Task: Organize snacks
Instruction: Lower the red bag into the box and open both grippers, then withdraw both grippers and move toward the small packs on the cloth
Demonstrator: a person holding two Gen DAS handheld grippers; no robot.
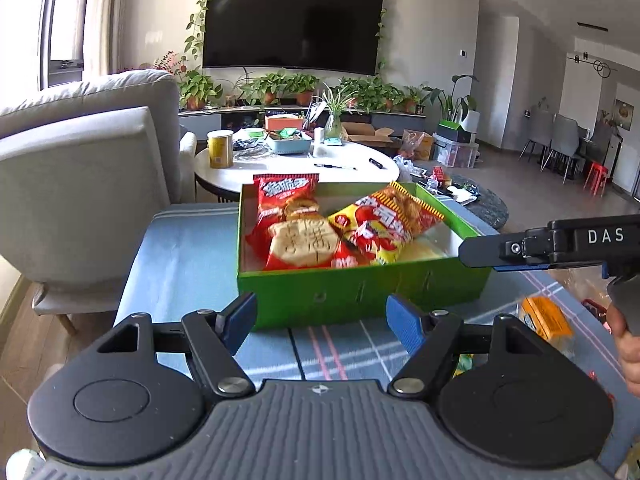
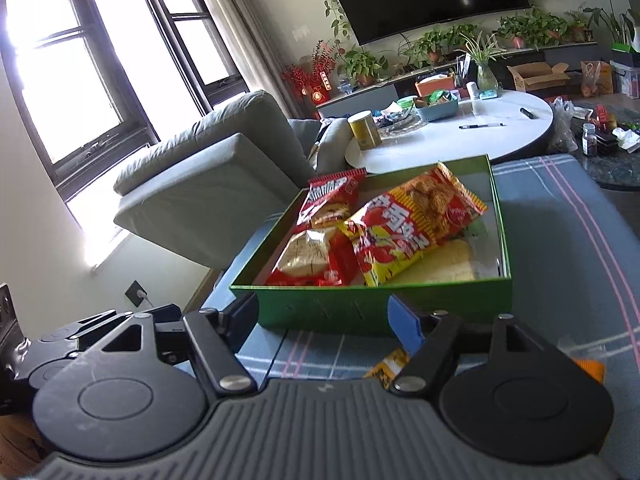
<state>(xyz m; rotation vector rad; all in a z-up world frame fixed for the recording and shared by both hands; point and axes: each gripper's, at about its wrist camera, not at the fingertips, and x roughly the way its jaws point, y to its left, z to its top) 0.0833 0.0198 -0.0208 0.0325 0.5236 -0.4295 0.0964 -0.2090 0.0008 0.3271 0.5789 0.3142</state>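
A green box [image 1: 360,292] stands on a blue plaid cloth [image 1: 184,264]. In it lie a red biscuit pack [image 1: 296,236], a yellow-red snack pack [image 1: 384,224] and a pale yellow pack [image 1: 424,250]. My left gripper [image 1: 322,322] is open just short of the box's near wall, nothing between its fingers. My right gripper [image 1: 480,256] reaches in from the right over the box's right corner. In the right wrist view the right gripper [image 2: 324,320] is open before the green box [image 2: 384,304], empty. An orange pack [image 1: 546,318] lies on the cloth right of the box, and the orange pack [image 2: 394,364] shows under the right finger.
A grey armchair [image 1: 80,184] stands left of the cloth. Behind the box is a white round table [image 1: 304,168] with a yellow canister [image 1: 220,148], a pen and a blue basket. A hand [image 1: 628,344] holds the right tool at the frame's edge.
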